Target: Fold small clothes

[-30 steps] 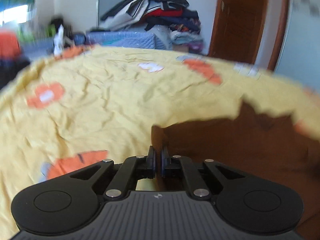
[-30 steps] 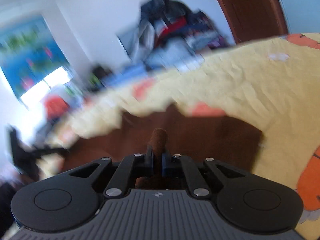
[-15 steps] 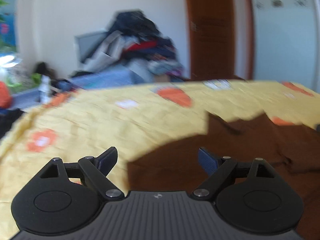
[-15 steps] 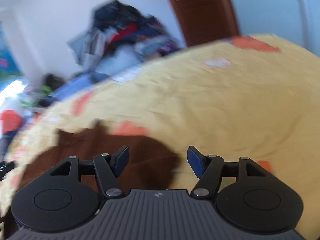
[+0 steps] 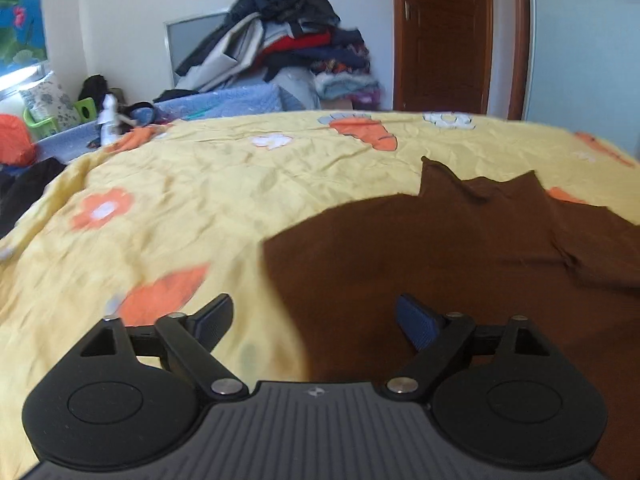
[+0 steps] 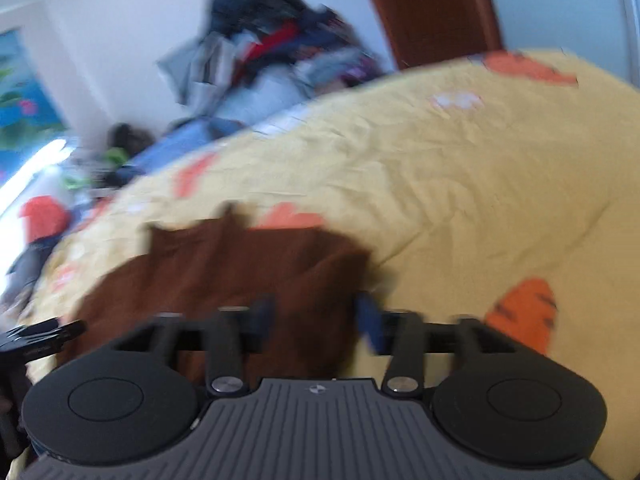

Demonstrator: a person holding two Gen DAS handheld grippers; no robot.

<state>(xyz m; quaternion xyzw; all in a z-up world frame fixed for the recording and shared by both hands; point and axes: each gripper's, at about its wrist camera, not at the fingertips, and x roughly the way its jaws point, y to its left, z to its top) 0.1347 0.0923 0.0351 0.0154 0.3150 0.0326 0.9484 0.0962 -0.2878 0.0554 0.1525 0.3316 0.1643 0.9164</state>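
Yellow bedspread [image 5: 224, 184] carries the released brown garment [image 5: 460, 248]; both grippers' fingers [image 5: 416, 322], pinched earlier, gape wide.

No readable words, numbers or brand names appear in either view. The only mark is a small pale emblem moulded into the ribbed dark-grey plastic body of the left tool [image 5: 315, 322], at the centre of its top edge; its shape is too small to make out. The same kind of emblem sits on the ribbed body of the right tool [image 6: 316, 320], equally unreadable. The white bottle [image 5: 108, 120] beyond the far edge of the bed carries no legible label at this size.
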